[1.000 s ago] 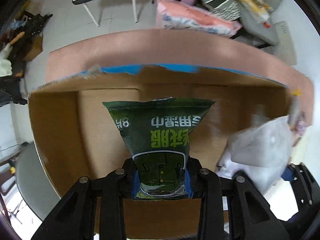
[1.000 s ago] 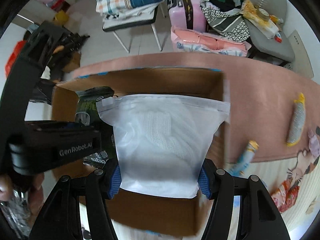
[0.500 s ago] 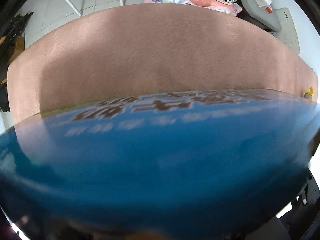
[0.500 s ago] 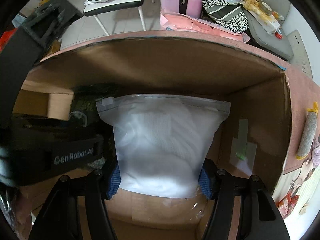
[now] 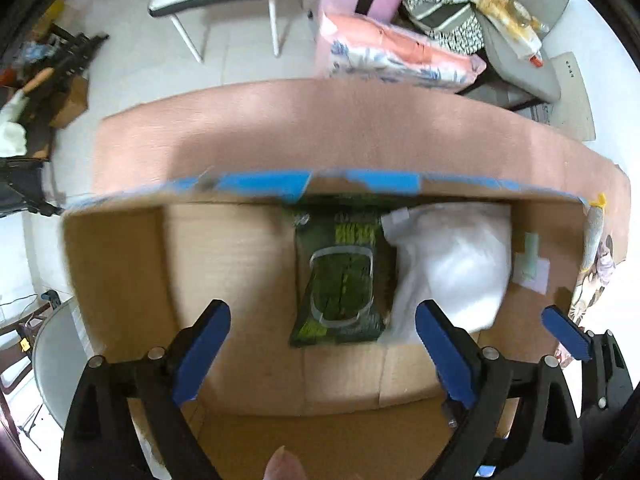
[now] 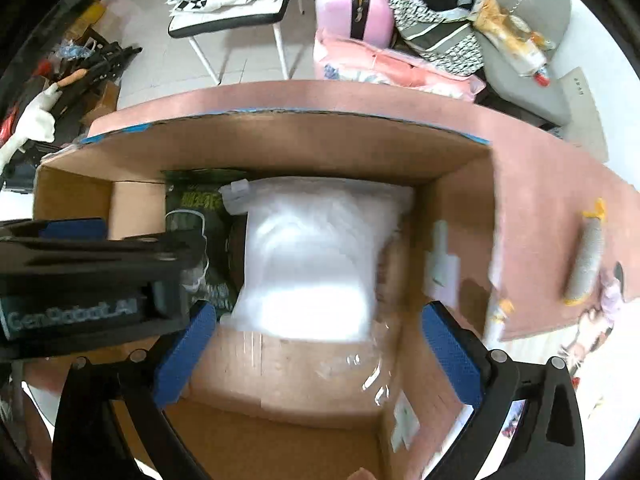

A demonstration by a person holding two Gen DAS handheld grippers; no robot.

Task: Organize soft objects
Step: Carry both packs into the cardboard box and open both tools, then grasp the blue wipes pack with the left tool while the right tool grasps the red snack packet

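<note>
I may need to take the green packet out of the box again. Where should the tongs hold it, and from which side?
Grip the near short edge of the green packet, coming straight down from above. It lies flat on the floor of the cardboard box, its right edge is tucked under the white bag, and its far end sits against the wall; only the near edge looks free.

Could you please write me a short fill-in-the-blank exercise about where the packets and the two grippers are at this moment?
1. The dark green wipes packet and the white plastic pouch both lie inside the brown cardboard ____.
2. Seen from the left wrist camera, the white plastic pouch lies to the ____ of the dark green wipes packet.
3. The left gripper and the right gripper both have their blue-padded jaws ____.
4. The yellow-ended grey toy lies outside, on the ____ cloth.

Missing words: box; right; open; pink
</note>
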